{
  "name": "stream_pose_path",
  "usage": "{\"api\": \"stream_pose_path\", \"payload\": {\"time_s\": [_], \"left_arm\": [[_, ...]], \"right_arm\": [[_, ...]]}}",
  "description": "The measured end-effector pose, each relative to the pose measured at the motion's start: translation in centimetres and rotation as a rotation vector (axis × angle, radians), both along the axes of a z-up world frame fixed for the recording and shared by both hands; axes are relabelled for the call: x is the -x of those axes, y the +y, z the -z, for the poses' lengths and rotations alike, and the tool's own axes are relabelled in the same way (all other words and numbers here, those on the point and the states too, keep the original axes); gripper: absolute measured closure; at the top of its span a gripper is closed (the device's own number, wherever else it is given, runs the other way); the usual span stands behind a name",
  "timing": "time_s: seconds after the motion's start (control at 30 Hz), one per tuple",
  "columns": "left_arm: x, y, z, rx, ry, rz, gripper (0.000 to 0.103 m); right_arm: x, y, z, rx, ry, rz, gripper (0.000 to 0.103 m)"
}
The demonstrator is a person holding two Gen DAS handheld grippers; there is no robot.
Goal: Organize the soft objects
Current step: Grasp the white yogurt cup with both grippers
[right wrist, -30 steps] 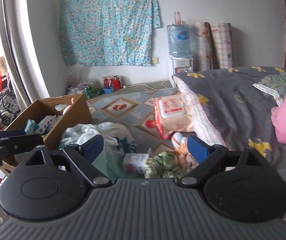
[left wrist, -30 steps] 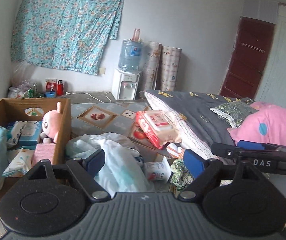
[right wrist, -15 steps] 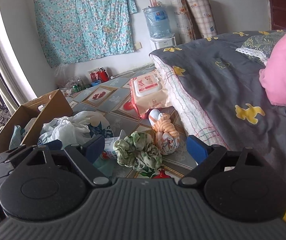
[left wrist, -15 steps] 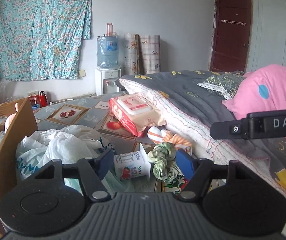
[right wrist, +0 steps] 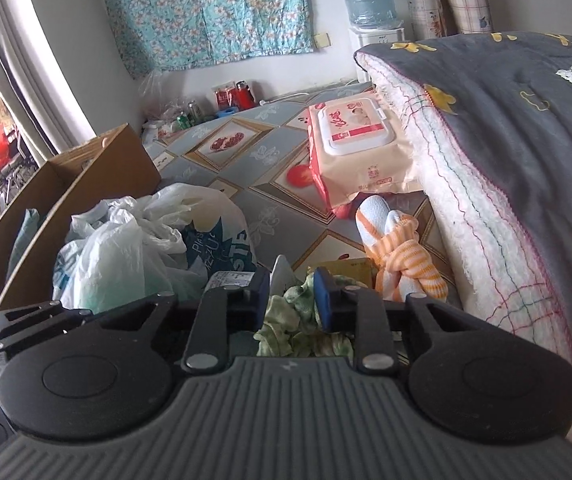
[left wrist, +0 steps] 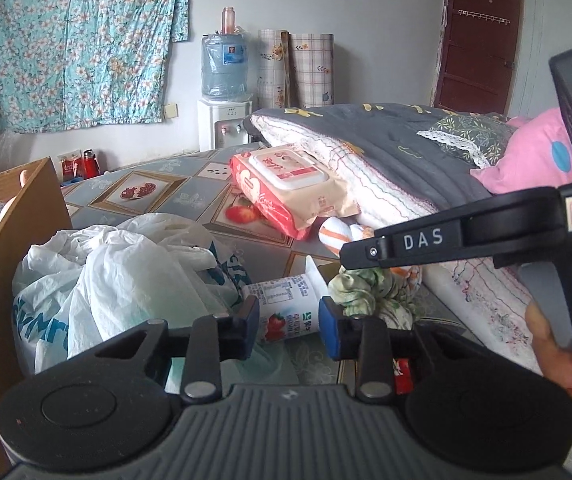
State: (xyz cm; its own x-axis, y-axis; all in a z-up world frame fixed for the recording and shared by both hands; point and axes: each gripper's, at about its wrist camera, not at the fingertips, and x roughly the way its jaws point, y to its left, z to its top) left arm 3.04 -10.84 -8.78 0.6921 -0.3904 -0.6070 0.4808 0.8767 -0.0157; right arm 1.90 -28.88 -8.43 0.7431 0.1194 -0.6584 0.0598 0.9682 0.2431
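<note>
Left gripper (left wrist: 289, 322): fingers just closing around the yogurt cup (left wrist: 286, 308), lower centre. Right gripper (right wrist: 290, 294): fingers just closing, pinching the green cloth (right wrist: 286, 318).

water dispenser (left wrist: 222, 120) by wall | floral cloth (left wrist: 78, 44) hanging | dark door (left wrist: 479, 36) | patterned rolls (left wrist: 295, 68) upright beside dispenser

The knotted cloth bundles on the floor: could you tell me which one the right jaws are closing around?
The green one, between the right gripper's jaws; the orange-striped bundle lies apart.
</note>
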Motion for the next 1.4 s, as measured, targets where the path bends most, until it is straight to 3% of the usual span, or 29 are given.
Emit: {"api": "stream_pose_path", "payload": {"time_s": [0.3,0.57,0.87,1.2,1.3,1.4], "left_arm": [[-1.4,-0.7,0.5,0.013,0.045,0.014,0.070],[-2.6,-3.0,0.7,-0.017,0.044,0.041,0.062],[-4.7,-5.0,2.2,-0.095,0.069,0.016,0.061],[-4.7,-4.2,1.7,-0.096,0.049,-0.004,0.066],[-4.8,-3.5,1.2,-0.086,0.042,-0.021,0.066],[-4.9,-2.9,0.8,-0.081,0.027,-0.040,0.067]], "right_arm": [[0.4,-1.5,2.1,0.054,0.101,0.018,0.088],[1.2,-3.0,2.5,-0.001,0.101,0.059,0.088],[1.3,-3.3,2.5,-0.027,0.092,0.071,0.085],[1.4,-3.2,2.2,-0.067,0.070,0.068,0.068],[1.5,-3.4,1.8,-0.091,0.045,0.074,0.059],[1.6,-3.6,1.1,-0.123,0.009,0.081,0.057]]}}
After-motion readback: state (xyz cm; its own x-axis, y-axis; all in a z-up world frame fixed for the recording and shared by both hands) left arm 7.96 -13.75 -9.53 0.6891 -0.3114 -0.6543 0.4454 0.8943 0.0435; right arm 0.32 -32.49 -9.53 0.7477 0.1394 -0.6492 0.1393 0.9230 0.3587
